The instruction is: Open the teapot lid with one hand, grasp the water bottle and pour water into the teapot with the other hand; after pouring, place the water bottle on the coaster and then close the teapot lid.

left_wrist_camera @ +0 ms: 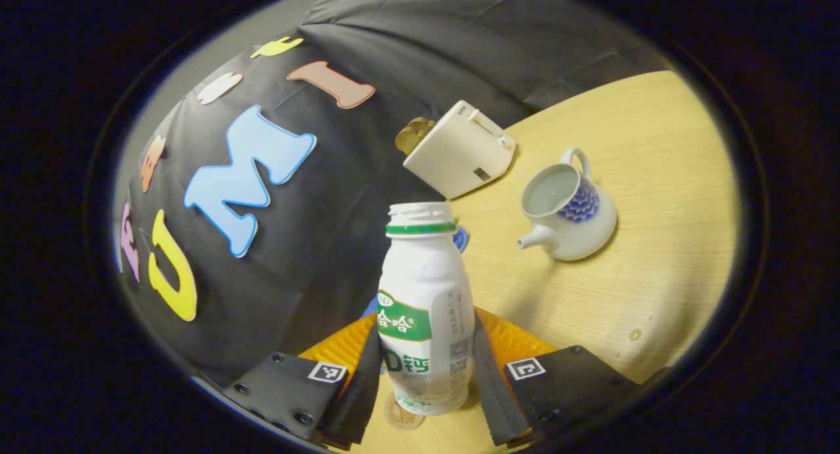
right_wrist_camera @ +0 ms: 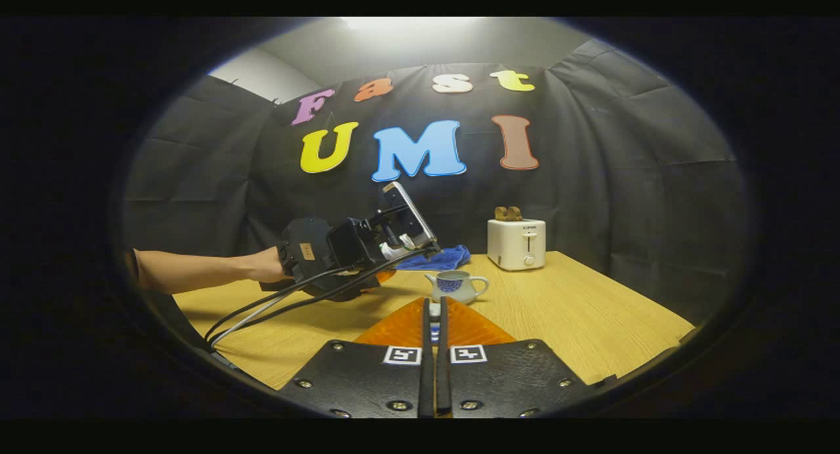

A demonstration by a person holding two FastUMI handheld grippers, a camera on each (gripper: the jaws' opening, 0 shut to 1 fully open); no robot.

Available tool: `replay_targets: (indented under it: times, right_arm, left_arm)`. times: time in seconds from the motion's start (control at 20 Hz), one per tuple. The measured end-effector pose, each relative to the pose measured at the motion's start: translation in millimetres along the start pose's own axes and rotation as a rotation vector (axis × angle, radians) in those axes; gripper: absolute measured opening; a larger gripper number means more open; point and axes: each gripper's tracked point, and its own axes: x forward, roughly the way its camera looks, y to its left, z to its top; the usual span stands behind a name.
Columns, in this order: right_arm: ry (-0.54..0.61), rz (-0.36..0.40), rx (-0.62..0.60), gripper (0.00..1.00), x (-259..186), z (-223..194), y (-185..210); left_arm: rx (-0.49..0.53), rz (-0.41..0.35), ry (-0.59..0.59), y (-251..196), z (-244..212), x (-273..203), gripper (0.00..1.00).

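In the left gripper view the left gripper (left_wrist_camera: 426, 369) is clamped on the water bottle (left_wrist_camera: 425, 316), one finger pressed against each side of its lower body. The bottle stands roughly upright, cap off and mouth open, and its base sits over a round coaster (left_wrist_camera: 403, 416) (whether it touches or hovers just above is hard to tell, since the coaster is mostly hidden behind it). The view itself is tilted, so the wooden surface (left_wrist_camera: 656, 257) slopes up to the right.

The teapot (left_wrist_camera: 568, 209) stands on the surface, lid off, with water showing inside, its spout pointing back toward the bottle. Behind it sits a white toaster (left_wrist_camera: 462, 149) with toast in its slot, and a blue cloth (left_wrist_camera: 461, 237) peeks out from behind the bottle's neck.

In the right gripper view a bare forearm (right_wrist_camera: 197, 270) reaches in level from the left, holding the left gripper, whose body hides most of the bottle. The right gripper (right_wrist_camera: 433, 339) has its fingers drawn together around something small; it is too hidden to name, though it may be the lid.
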Motion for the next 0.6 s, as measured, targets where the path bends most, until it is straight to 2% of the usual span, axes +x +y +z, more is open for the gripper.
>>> replay_targets:
  times: [0.1, 0.2, 0.6]
  right_arm:
    - [0.005, 0.0, 0.005, 0.02, 0.1, -1.4, -1.1]
    - [0.005, -0.001, 0.007, 0.02, -0.5, -1.1, -1.9]
    - [0.009, -0.026, 0.018, 0.02, -8.8, -5.0, -16.3]
  left_arm:
    - [0.07, 0.021, 0.001, 2.3, 4.2, -1.5, 0.67]
    - [0.1, 0.014, 0.005, -1.7, 6.1, -0.4, 0.74]
    - [0.212, 0.02, -0.002, -11.1, 16.1, -5.2, 0.74]
